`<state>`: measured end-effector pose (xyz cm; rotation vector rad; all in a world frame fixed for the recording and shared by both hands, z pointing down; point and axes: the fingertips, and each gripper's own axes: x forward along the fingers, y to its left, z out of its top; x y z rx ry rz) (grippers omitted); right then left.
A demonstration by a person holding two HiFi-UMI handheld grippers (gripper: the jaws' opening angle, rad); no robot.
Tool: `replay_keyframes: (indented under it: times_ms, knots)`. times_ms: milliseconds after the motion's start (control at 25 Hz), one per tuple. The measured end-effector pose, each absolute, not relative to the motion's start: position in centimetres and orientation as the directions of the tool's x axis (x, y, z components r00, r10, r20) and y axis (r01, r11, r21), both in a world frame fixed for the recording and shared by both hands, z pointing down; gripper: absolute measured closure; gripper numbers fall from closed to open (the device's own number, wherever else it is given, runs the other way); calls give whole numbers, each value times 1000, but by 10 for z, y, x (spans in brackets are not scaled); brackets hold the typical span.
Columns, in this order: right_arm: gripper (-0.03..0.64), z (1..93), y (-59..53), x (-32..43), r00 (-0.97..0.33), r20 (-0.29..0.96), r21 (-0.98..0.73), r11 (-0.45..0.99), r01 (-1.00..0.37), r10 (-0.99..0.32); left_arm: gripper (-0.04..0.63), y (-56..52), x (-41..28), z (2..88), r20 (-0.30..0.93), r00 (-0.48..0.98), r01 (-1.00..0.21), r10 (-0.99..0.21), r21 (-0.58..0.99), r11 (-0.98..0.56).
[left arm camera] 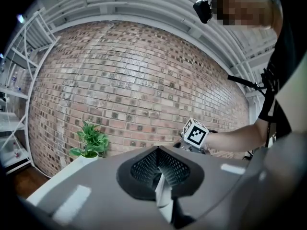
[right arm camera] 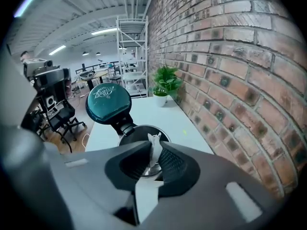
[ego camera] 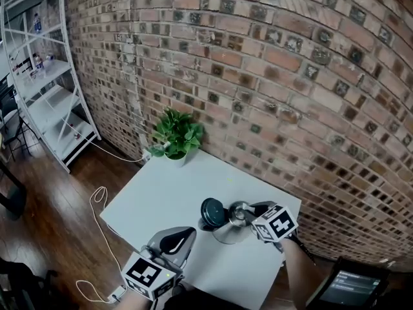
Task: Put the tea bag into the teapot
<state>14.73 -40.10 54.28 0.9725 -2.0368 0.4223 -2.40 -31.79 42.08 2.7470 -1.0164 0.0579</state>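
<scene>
Tea bag (right arm camera: pixel 154 143) lower part hidden between pads, not discernible in head view, right gripper (right arm camera: pixel 154 153) pinching tea bag, long axis along jaws, crumpled tip pointing at open teapot (right arm camera: pixel 130 133) mouth, teal lid (right arm camera: pixel 108 103) tipped back, left gripper (left arm camera: pixel 161 172) jaws pressed together.

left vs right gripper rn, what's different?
The right gripper pinches the tea bag; the left gripper holds nothing. The right gripper sits over the open teapot; the left gripper hangs near the table's near edge, apart from the teapot. Shared: both have jaws closed, not spread.
</scene>
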Motion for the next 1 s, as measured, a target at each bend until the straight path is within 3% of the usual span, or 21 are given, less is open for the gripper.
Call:
replay_keyframes:
  times_ms: [280,560,1000]
  knots:
    - [557,554,-404,146,-341,823,80,687,-722,-454,589,-317,-24,427,119,752,-659,-649,190,-728]
    - [497,559,-404,142,-345,829,71,695,-716,-440,589,-317,-29,428,119,744,-666,-657,211,-715]
    - [497,538,-406,143,-373,779,79,669,-739,-504,589,-317,-31,422,107,746,-663,-657,204,-720]
